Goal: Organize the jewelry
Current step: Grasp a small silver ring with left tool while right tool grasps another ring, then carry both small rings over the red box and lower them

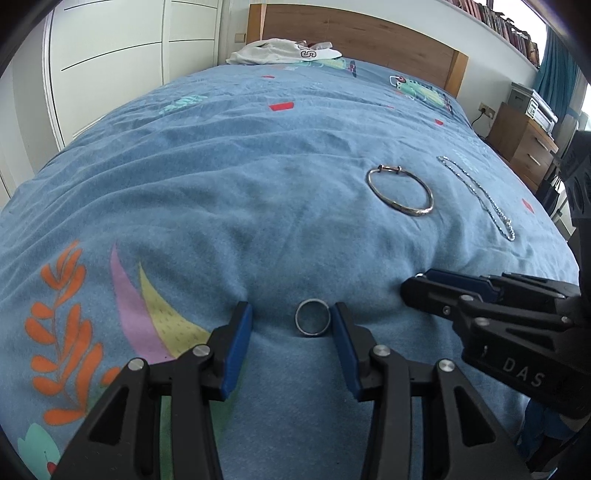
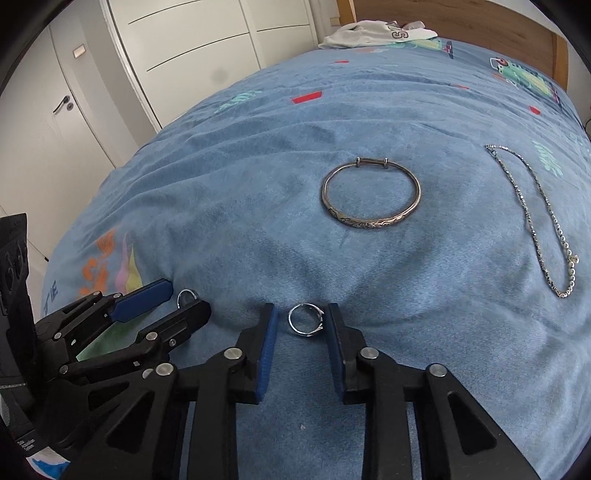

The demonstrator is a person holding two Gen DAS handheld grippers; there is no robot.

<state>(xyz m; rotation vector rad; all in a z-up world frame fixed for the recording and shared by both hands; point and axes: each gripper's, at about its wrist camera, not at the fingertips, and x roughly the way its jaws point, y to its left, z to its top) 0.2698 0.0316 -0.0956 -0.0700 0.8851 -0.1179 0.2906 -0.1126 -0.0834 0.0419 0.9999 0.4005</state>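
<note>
A plain silver ring [image 1: 312, 322] lies on the blue bedspread [image 1: 240, 192] between the fingers of my left gripper [image 1: 293, 314], which is open around it, right pad close to it. A second silver ring with a split, shaped band [image 2: 306, 319] lies between the fingers of my right gripper [image 2: 302, 314], also open. The left gripper [image 2: 183, 295] shows in the right wrist view with the plain ring [image 2: 185, 296] between its fingers. The right gripper [image 1: 421, 284] enters the left wrist view from the right. A silver bangle [image 2: 371, 194] and a chain necklace [image 2: 546, 221] lie farther back.
Folded white clothing [image 1: 284, 53] lies by the wooden headboard [image 1: 369, 33]. White wardrobe doors [image 1: 122, 55] stand left of the bed. A wooden drawer unit [image 1: 524, 144] with boxes on it stands at the right. The bangle [image 1: 400, 194] and necklace [image 1: 480, 195] lie right of centre.
</note>
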